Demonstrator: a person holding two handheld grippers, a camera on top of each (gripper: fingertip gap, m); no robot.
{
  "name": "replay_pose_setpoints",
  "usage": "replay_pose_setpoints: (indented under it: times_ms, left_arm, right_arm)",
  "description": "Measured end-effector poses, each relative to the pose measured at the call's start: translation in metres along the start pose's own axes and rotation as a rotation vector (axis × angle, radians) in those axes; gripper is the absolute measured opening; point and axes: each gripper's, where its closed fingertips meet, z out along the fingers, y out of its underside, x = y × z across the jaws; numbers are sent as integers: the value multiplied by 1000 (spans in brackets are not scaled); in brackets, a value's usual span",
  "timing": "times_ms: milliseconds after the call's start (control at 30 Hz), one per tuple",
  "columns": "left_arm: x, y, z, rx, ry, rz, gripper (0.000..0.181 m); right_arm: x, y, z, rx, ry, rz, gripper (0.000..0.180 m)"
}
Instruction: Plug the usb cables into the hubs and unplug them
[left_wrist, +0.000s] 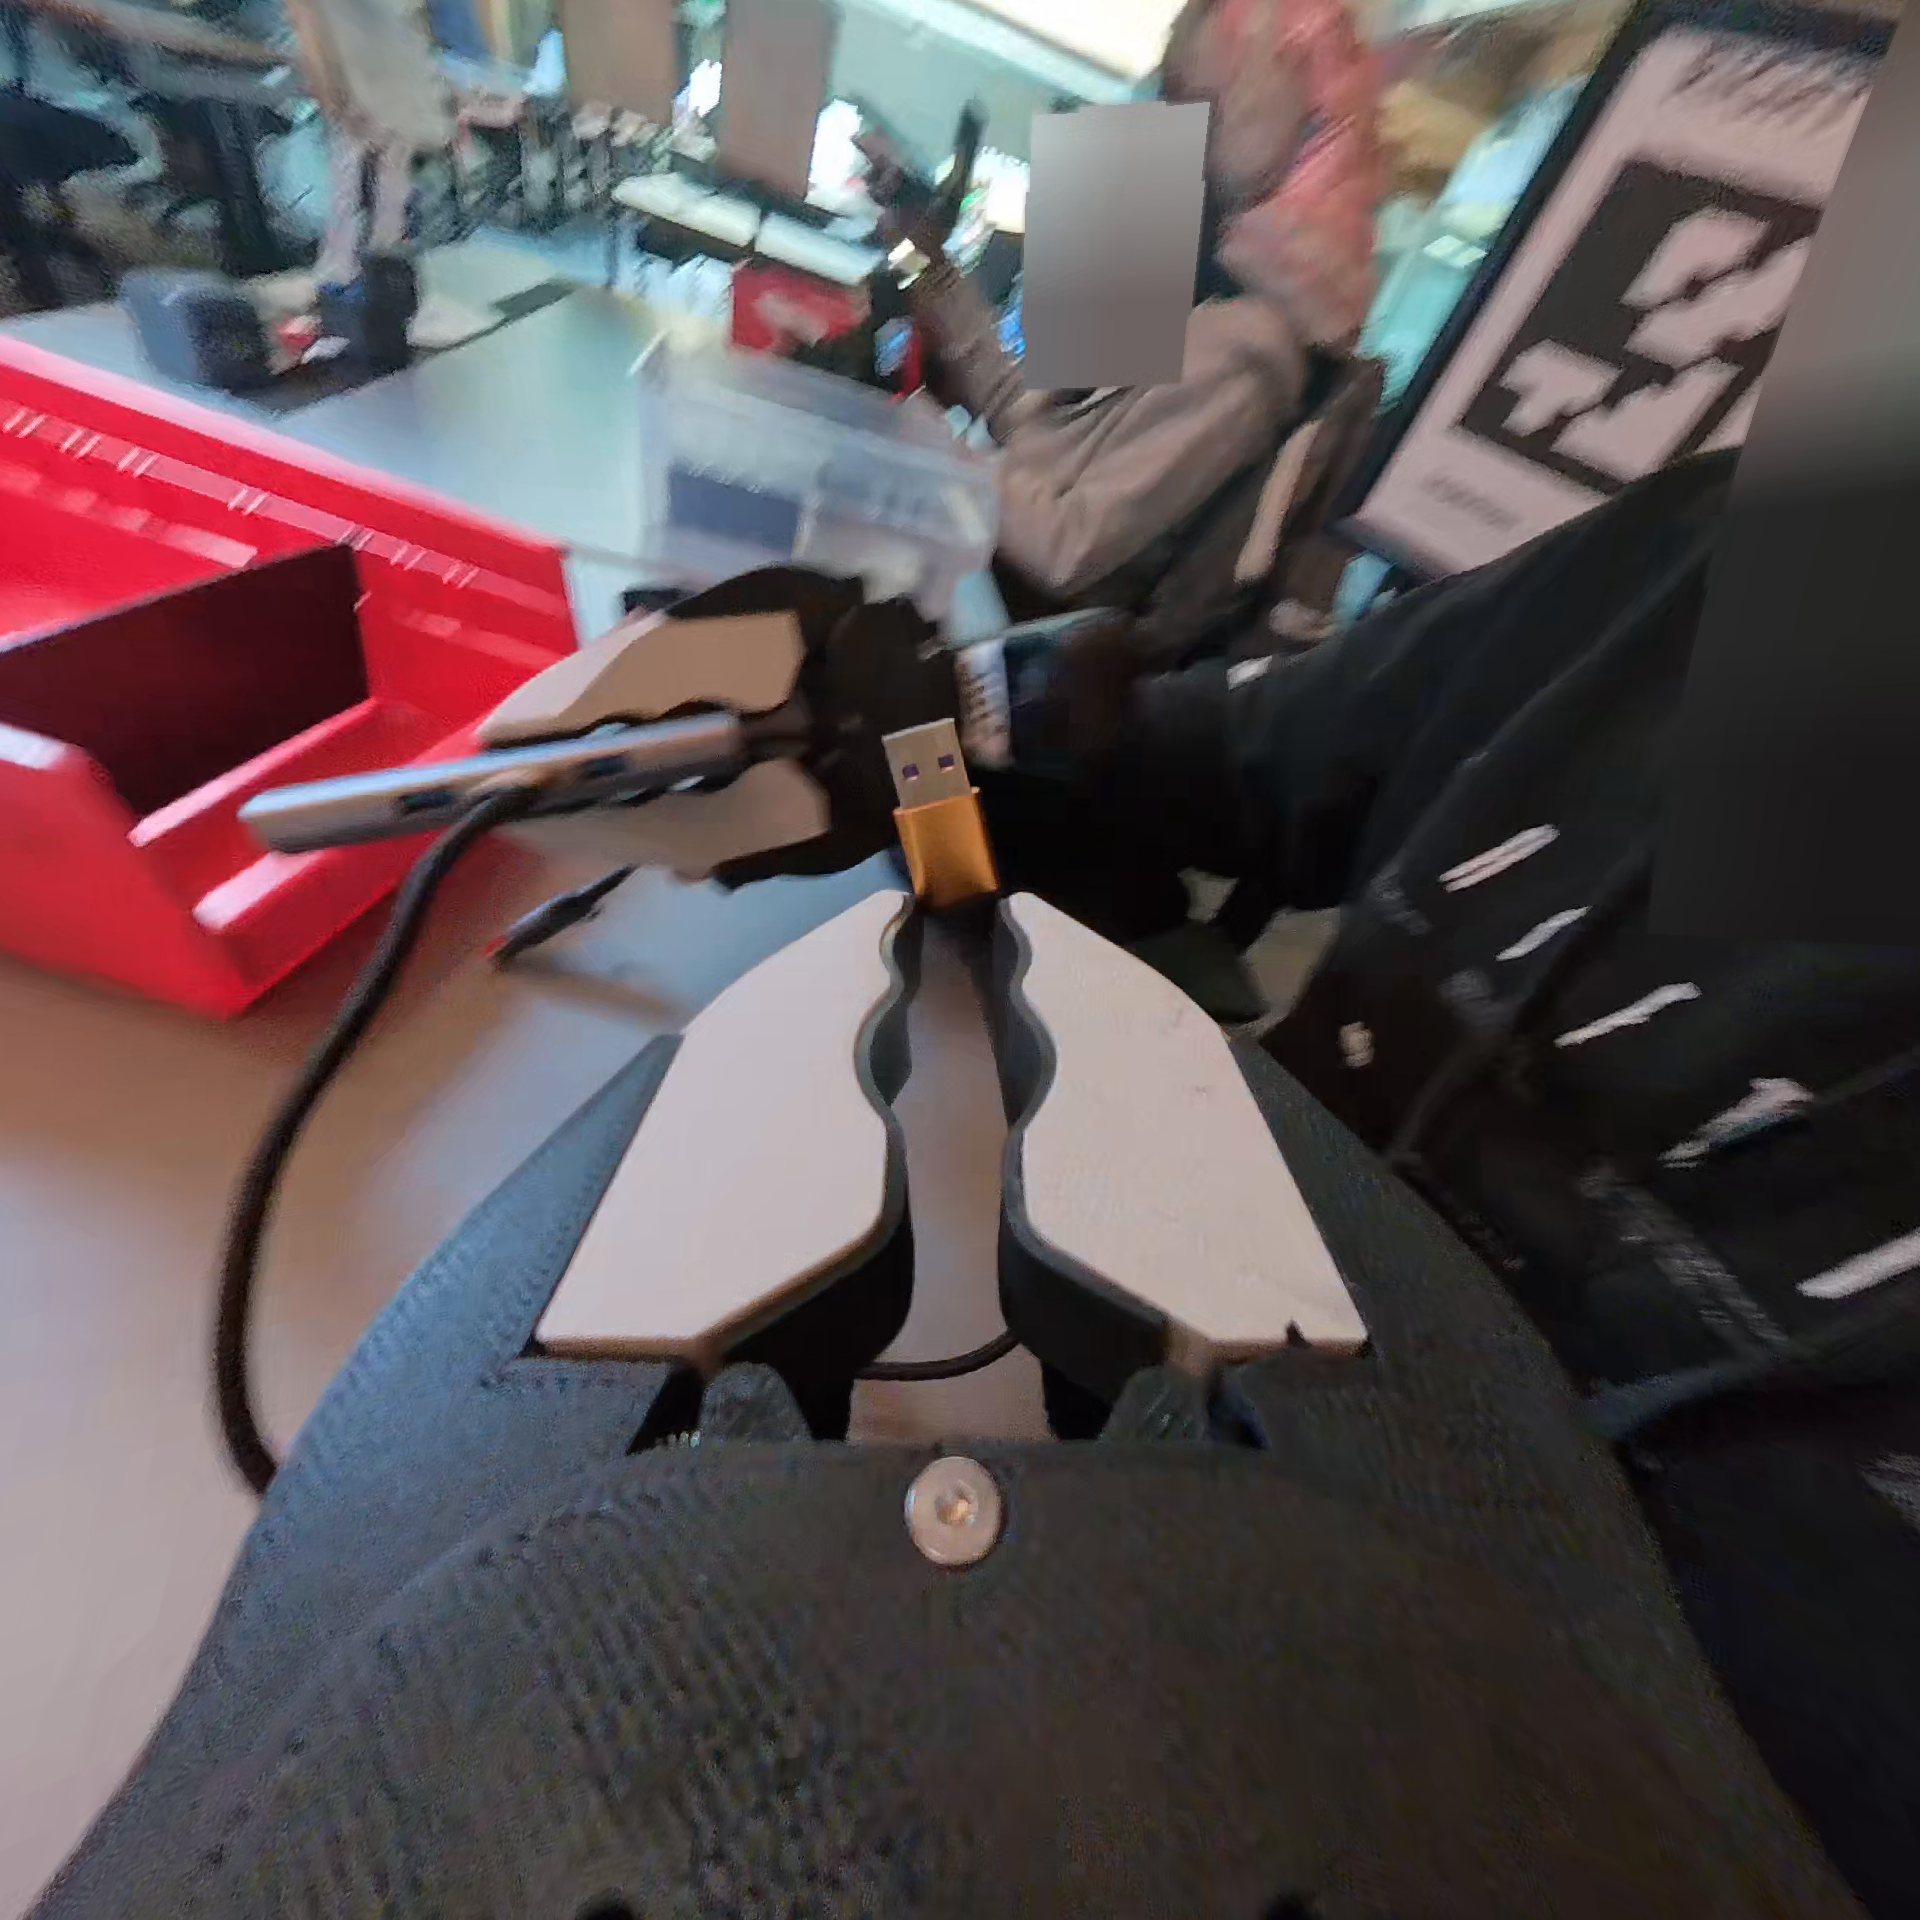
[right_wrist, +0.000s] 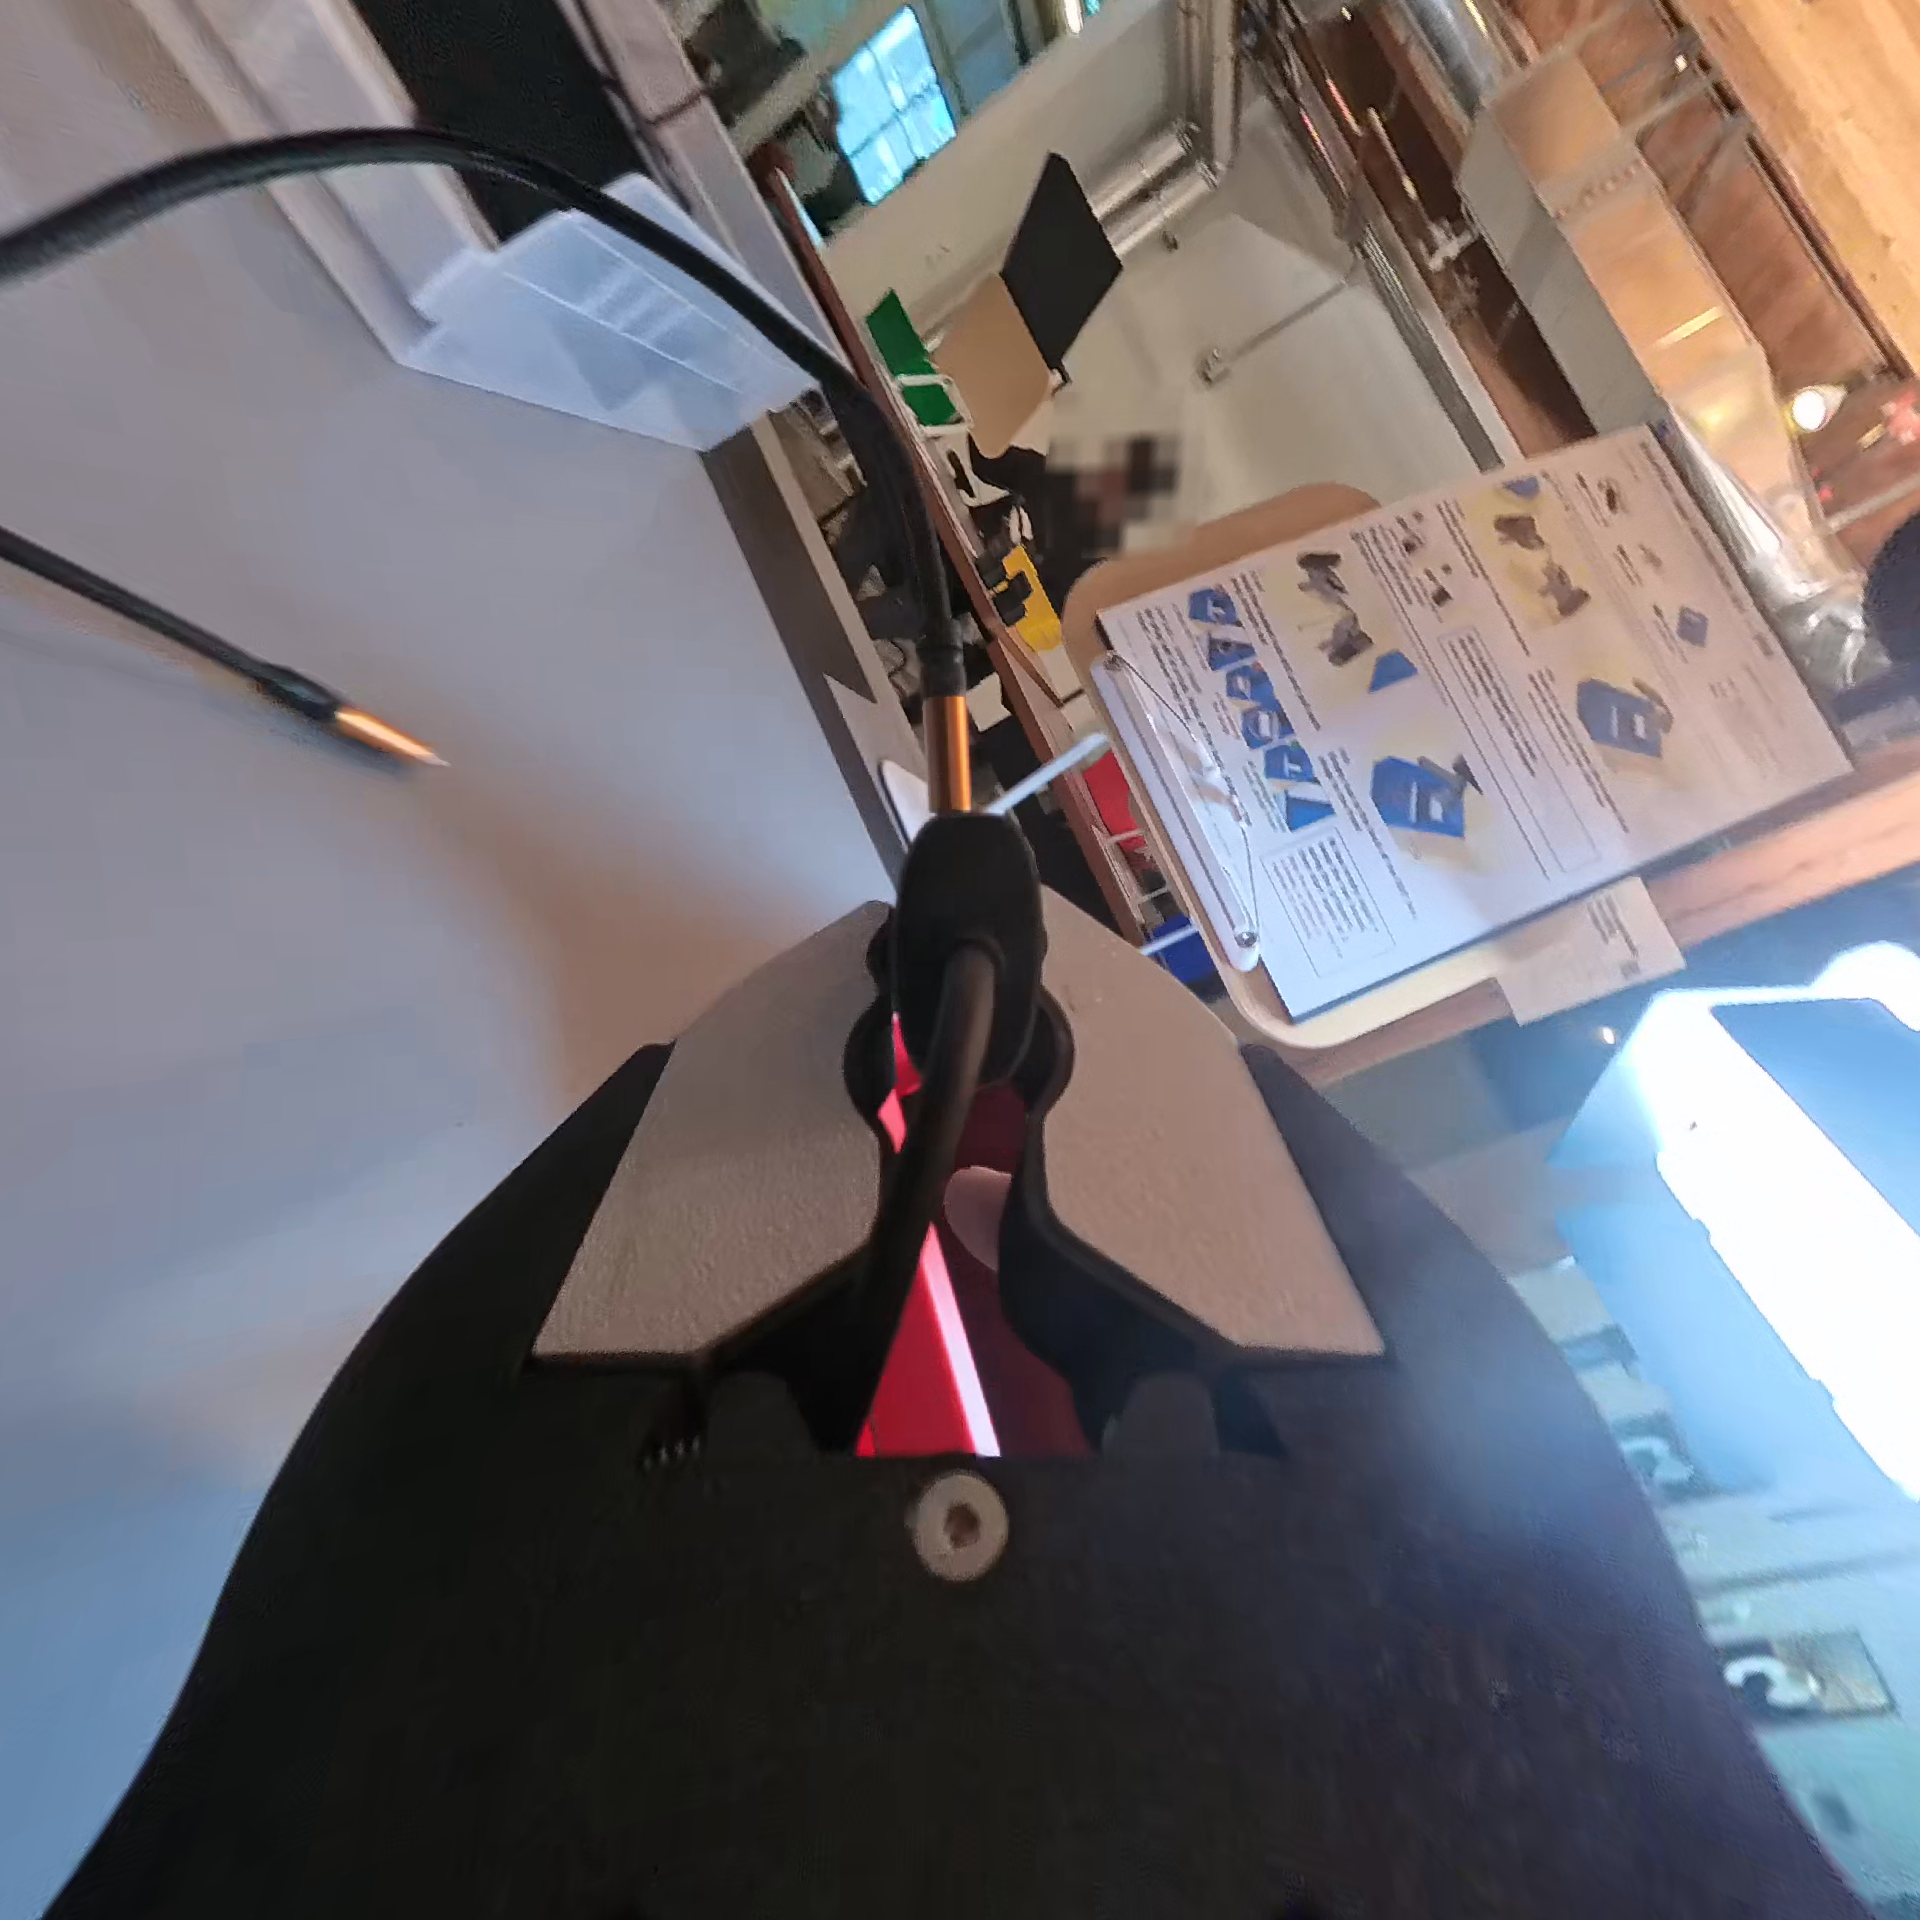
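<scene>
My left gripper (left_wrist: 954, 899) is shut on a USB plug (left_wrist: 935, 800) with an orange shell; its silver tip points up and forward, free in the air. Just left of it, my right gripper (left_wrist: 540, 774) holds a flat grey hub (left_wrist: 343, 805) level above the table, and a black cable (left_wrist: 312, 1060) hangs from the hub. In the right wrist view my right gripper (right_wrist: 966, 920) is shut on the hub's black end (right_wrist: 966, 883). A second orange plug (right_wrist: 948, 738) stands just beyond it; I cannot tell whether it sits in a port.
A red bin (left_wrist: 208, 727) stands left on the table (left_wrist: 125, 1143). A loose plug on a black cable (right_wrist: 353, 722) lies on the table. A clear plastic box (right_wrist: 613, 332) sits near the far edge. A person (left_wrist: 1122, 468) sits behind. A clipboard with a printed sheet (right_wrist: 1455, 707) stands at the right. Some 15 centimetres of space lies between my two pairs of fingers.
</scene>
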Motion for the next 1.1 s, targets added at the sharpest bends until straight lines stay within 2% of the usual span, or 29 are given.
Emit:
replay_pose_setpoints:
  times_ms: [167, 233, 333, 433, 500, 567, 700, 967, 1100]
  left_arm:
    - [74, -58, -29, 202, 312, 47, 13]
    - [73, -62, -39, 211, 303, 39, 13]
    - [32, -28, -51, 48, 206, -91, 13]
    - [-33, 34, -57, -158, 10, -337, 13]
    - [-64, 76, -59, -301, -129, -385, 13]
    - [-79, 102, -60, -410, -214, -396, 13]
    - [-105, 124, -65, -567, -438, -297, 3]
    - [-114, 133, -69, -678, -705, -219, 27]
    - [-120, 148, -60, -733, -792, -196, 25]
  right_arm:
    - [17, 17, 2, -62, 57, 67, 17]
    - [19, 21, 2, -81, 66, 71, 17]
    - [20, 23, 2, -97, 71, 65, 17]
    - [21, 24, 2, -105, 72, 68, 17]
    - [22, 25, 2, -112, 73, 68, 17]
    - [23, 26, 2, -115, 74, 70, 17]
    - [24, 27, 1, -118, 75, 77, 17]
    - [31, 30, -1, -127, 93, 87, 17]
    - [33, 31, -1, -130, 95, 93, 17]
